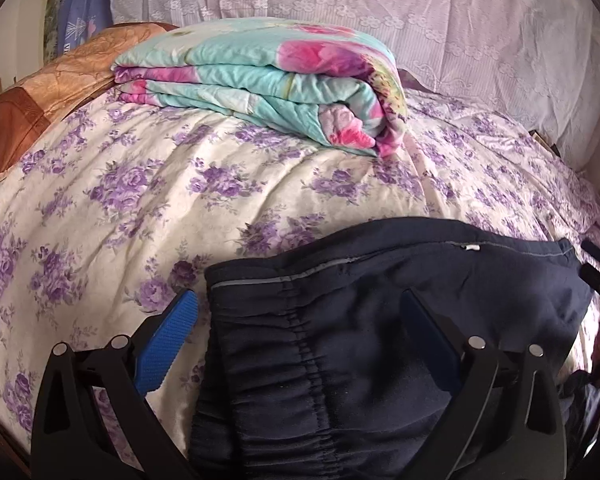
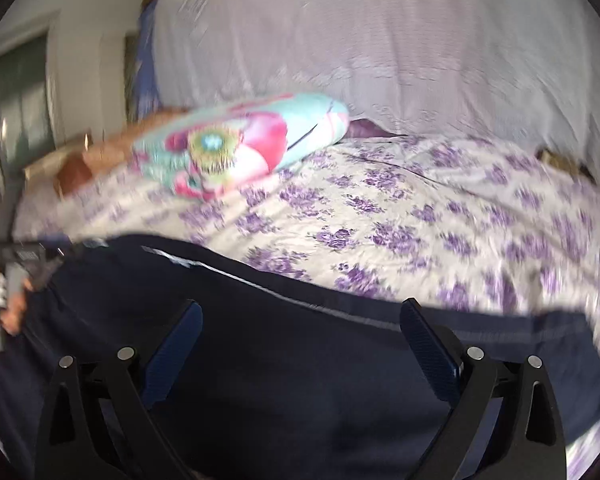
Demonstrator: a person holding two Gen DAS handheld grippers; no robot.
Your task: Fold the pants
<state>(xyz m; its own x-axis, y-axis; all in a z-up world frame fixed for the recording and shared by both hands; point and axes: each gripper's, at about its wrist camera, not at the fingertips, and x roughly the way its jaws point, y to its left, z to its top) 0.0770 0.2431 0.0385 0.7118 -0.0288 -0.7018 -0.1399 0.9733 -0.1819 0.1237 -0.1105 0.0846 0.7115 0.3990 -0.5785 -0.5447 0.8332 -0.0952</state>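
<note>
Navy fleece, thick and slack: the pants (image 1: 380, 340) lie on the near edge of the bed (image 1: 180, 200), over the purple-flowered sheet, with the gathered elastic waistband at about 6 o'clock in the left wrist view and a grey-piped seam running toward 3 o'clock.

Both tools look released. The left gripper (image 1: 300, 332) has its blue pads spread wide; one pad sits on bare sheet at 8 o'clock, the other over the dark cloth at 4 o'clock, with the waistband edge between them. The right gripper (image 2: 300, 344) is equally splayed above a broad stretch of navy. Neither grips anything that I can see.

The right wrist view is smeared, so that hand seems to be moving quickly. That is the first worry, I'd say: a fast closure on thick cloth may catch only the top layer, and the fold would then drag open unevenly. The left tool straddles the fabric's edge, so closing there could pinch sheet along with waistband and tug the bedding up.

Slack fleece also slides, and the garment lies close to the mattress edge at 6 o'clock; a careless pull might tip its weight off the bed.

At 12 o'clock a folded floral quilt (image 1: 260, 80) rests well apart from the pants, beside a tan pillow (image 1: 40, 100) at 10 o'clock, so neither should interfere.
</note>
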